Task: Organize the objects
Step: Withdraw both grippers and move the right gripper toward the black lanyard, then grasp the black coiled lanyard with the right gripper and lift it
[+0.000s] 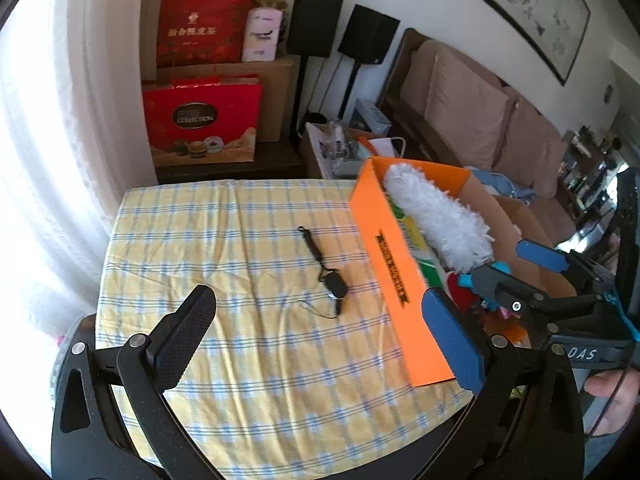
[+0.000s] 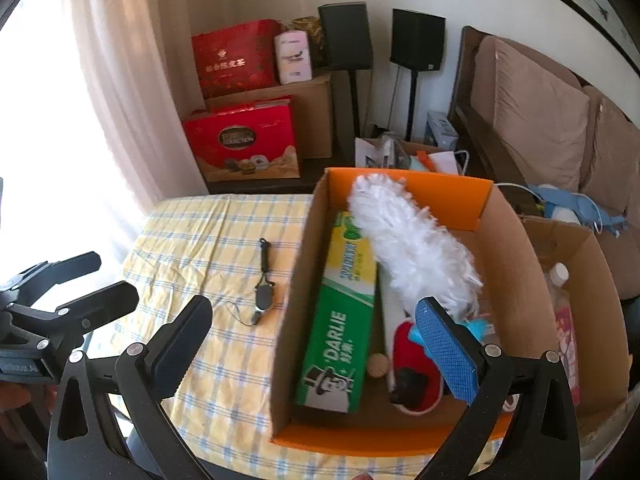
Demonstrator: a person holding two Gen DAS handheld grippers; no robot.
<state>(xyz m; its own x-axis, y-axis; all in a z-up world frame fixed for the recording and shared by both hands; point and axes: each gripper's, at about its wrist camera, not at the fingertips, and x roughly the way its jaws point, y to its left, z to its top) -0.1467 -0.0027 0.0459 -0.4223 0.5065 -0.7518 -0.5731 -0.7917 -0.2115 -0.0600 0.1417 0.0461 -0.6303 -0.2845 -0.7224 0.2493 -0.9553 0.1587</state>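
Both claws, left claw and right claw, wide and empty; duster and toothpaste box lie in orange box; black lanyard remains on desk

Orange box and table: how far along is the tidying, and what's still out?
Done: the white duster, green toothpaste carton and a red item lie inside the orange box. In hand: nothing; the left gripper and right gripper are both open and empty. Left: the black lanyard gadget lies alone on the checked tablecloth, outside the box.
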